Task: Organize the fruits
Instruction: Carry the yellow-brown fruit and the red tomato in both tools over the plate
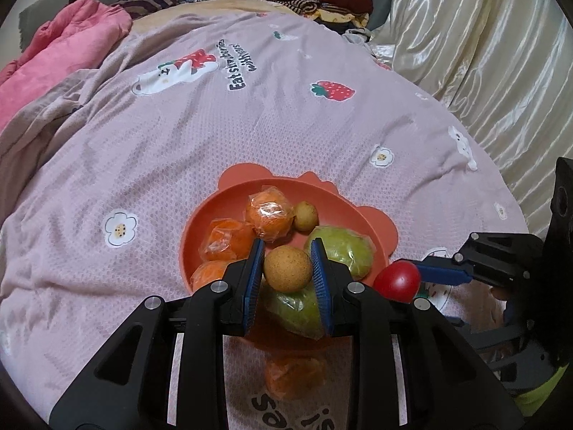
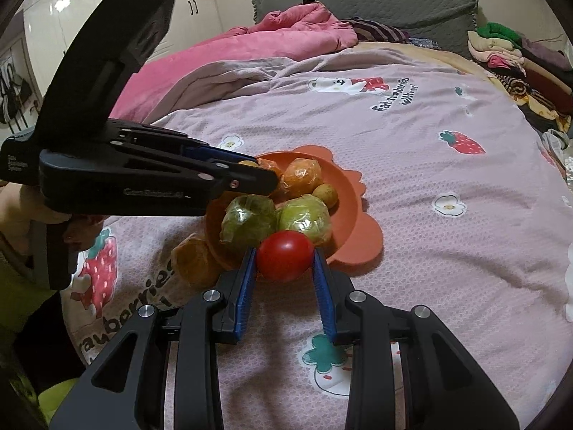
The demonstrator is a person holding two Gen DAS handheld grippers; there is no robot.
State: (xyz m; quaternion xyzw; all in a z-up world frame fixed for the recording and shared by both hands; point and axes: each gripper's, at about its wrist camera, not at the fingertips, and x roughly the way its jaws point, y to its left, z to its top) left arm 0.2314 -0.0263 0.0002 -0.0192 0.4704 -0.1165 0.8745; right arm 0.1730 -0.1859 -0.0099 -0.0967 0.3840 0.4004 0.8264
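Gripping a small tan fruit (image 1: 287,268) over the orange bowl (image 1: 215,211), the left gripper (image 1: 287,272) fingers clamp only its sides; it may slip onto the wrapped green fruit (image 1: 343,254). The right gripper (image 2: 285,261) fingers pinch a red tomato (image 2: 285,255) beside the rim; both tools crowd together on the soft bed (image 2: 447,251), risking collision or tipping.

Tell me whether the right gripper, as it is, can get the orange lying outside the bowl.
Probably not: the right gripper already holds a tomato, and the orange lies off to its side.
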